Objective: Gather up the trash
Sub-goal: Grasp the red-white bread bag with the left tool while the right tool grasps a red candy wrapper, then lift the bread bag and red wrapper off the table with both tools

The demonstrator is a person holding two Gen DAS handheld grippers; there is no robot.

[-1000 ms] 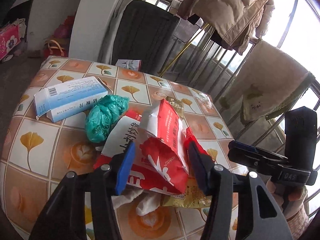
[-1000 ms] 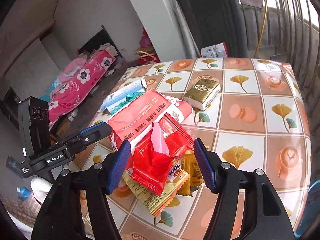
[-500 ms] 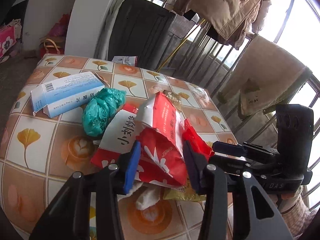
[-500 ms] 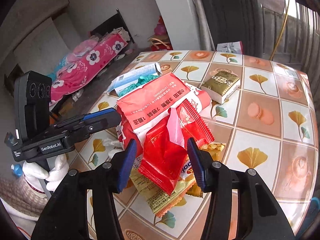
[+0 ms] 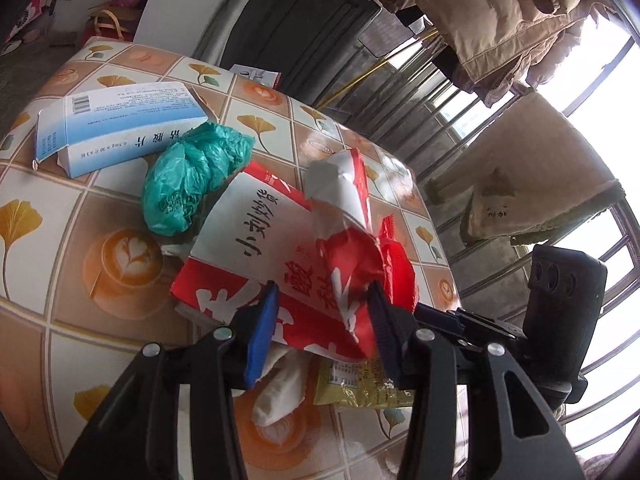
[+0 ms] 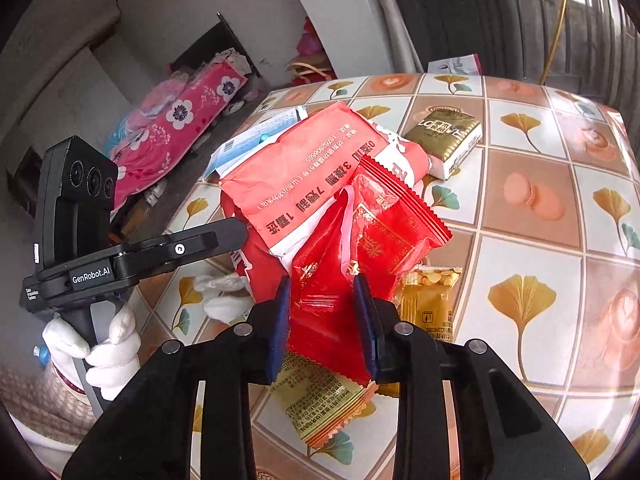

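Two tools clamped on one heap of trash mid-counter: left tool [image 5: 322,320] pinching the red-and-white snack bag [image 5: 280,248] marked "小刘炒货", right tool [image 6: 322,316] gripping a red wrapper [image 6: 360,248], likely to gather both together. Nearby, blue medicine box [image 5: 120,120] reading "0.5mg×30片"; "GenRobot.AI" on left handle.

- A tabletop [image 5: 48,216] covered in a ginkgo-leaf and coffee-cup print fills the lower left of the left wrist view.
- A padded beige jacket [image 5: 492,12] hangs at the upper right, with a cream towel [image 5: 532,184] draped over window bars below it.
- A dark chair back [image 6: 448,12] stands at the top of the right wrist view.
- Pink floral bedding [image 6: 180,120] lies at the left.
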